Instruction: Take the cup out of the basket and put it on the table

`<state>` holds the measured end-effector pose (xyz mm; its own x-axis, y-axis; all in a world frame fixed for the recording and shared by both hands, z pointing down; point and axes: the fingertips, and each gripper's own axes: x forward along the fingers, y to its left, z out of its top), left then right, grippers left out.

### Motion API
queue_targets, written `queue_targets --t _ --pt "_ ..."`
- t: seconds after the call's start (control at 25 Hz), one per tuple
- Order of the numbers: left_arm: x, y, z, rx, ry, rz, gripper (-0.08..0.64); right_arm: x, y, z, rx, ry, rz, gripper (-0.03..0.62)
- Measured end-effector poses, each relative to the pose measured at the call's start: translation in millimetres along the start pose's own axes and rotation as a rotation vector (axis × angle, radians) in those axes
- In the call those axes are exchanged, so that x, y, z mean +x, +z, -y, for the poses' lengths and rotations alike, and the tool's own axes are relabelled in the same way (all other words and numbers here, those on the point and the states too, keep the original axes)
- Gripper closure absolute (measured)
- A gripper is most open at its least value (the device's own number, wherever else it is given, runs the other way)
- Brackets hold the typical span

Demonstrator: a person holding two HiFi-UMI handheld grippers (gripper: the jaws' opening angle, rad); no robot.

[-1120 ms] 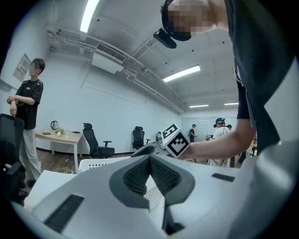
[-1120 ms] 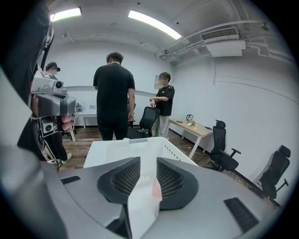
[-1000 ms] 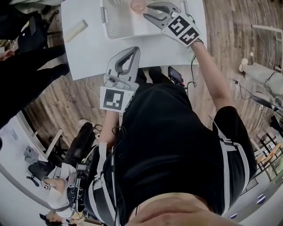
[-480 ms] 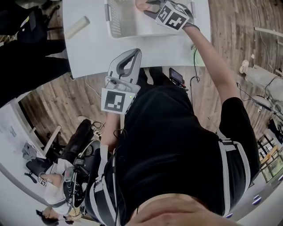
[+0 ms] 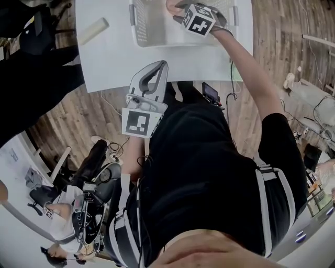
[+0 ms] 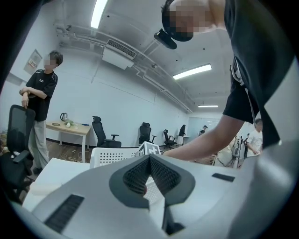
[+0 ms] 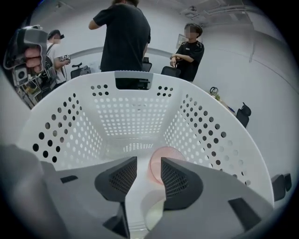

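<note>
A translucent pink cup [image 7: 164, 162] lies on the floor of the white perforated basket [image 7: 70, 135], toward its right side. My right gripper [image 7: 149, 170] points steeply down into the basket. Its jaws have just been opening and stand wide, and the cup sits just beyond the tips with no pad touching it. In the head view the basket [image 5: 149, 29] stands at the table's far side, the cup [image 5: 171, 6] shows beside the right gripper [image 5: 178, 13]. My left gripper [image 5: 152, 73] hovers shut and empty over the table's near edge, its shut tips [image 6: 149, 161] facing the basket [image 6: 110, 156].
A pale cylinder [image 5: 93, 30] lies on the white table [image 5: 115, 63] to the left of the basket. Two people [image 7: 124, 37] stand beyond the basket, another [image 6: 39, 107] stands at the left by a chair. Office chairs [image 6: 103, 133] line the room behind.
The right gripper has sunk deeper into the basket, tipped more steeply down, and its jaws have spread wider. The left gripper has hardly moved.
</note>
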<state>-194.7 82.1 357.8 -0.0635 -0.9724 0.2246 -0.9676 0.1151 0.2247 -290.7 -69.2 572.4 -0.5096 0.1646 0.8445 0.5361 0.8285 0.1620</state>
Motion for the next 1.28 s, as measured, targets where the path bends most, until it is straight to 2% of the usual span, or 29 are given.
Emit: queue_targets --t 0.24,0.56,0.72,0.84,1.28 --pt "-3.9 6.0 -21.1 -0.022 0.017 -0.004 0.54 18.3 6.8 7.5 -0.014 0.001 -0.052 0.44" --pt "-6.6 -6.0 -27.9 -0.035 0.038 -0.005 0.54 35.9 -11.1 3.3 -0.036 0.008 -0.11 0.442" --pt "-9.1 -3.5 -33.4 -0.035 0.047 0.003 0.54 38.5 -8.3 6.7 -0.052 -0.009 -0.116 0.509" --pt "-9.5 -2.0 -34.2 -0.038 0.051 0.004 0.54 38.8 -8.6 8.4 -0.051 -0.007 -0.124 0.532" --pt "-6.0 -1.6 -28.1 -0.035 0.062 0.009 0.54 36.5 -17.0 5.5 -0.051 0.026 -0.134 0.557"
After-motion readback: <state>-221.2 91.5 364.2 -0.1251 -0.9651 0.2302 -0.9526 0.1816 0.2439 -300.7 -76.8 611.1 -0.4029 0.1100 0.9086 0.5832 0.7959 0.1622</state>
